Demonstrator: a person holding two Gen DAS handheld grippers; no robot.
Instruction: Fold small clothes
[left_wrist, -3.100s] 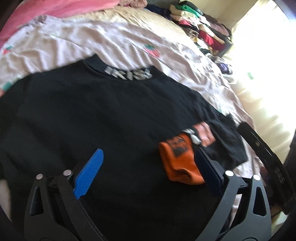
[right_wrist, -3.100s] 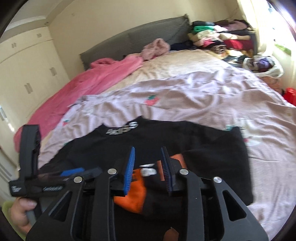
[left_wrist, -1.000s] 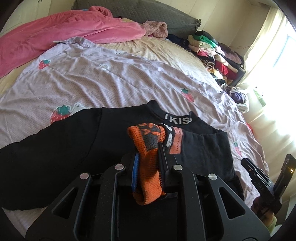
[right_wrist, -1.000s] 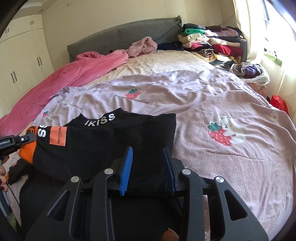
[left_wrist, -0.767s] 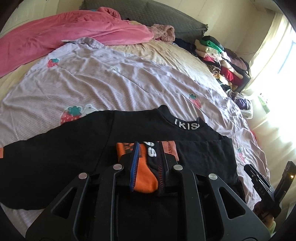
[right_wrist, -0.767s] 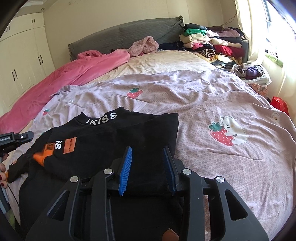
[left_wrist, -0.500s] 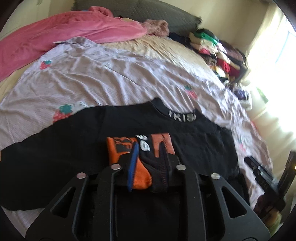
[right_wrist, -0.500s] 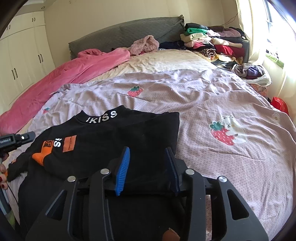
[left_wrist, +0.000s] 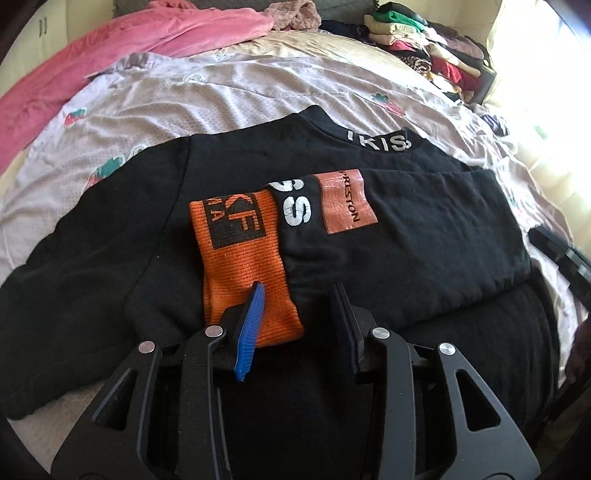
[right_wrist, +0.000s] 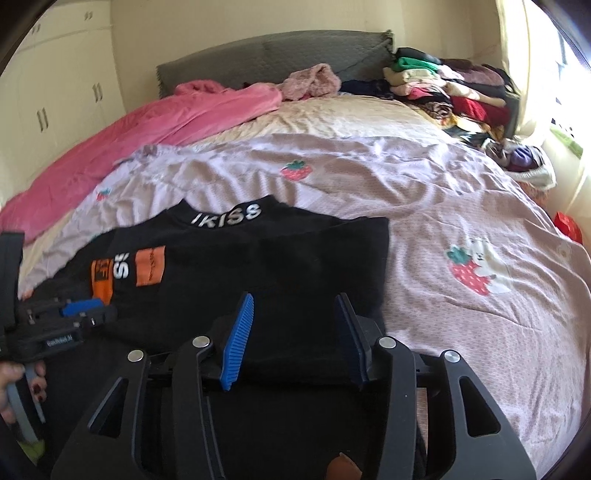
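Both tongs, left (left_wrist: 297, 321) and right (right_wrist: 293, 332), gape empty over the black sweatshirt (left_wrist: 424, 240); its orange cuff (left_wrist: 243, 266) lies at 11 o'clock.

The left gripper (left_wrist: 297, 317) hangs low and level with its jaws parted and nothing between them; the blue pad of one finger (left_wrist: 251, 328) faces the dark pad opposite. The right gripper (right_wrist: 293, 332) is posed alike, jaws spread wide and holding nothing. In the right wrist view, the left hand (right_wrist: 16, 387), nails painted dark, wraps its gripper's handle.
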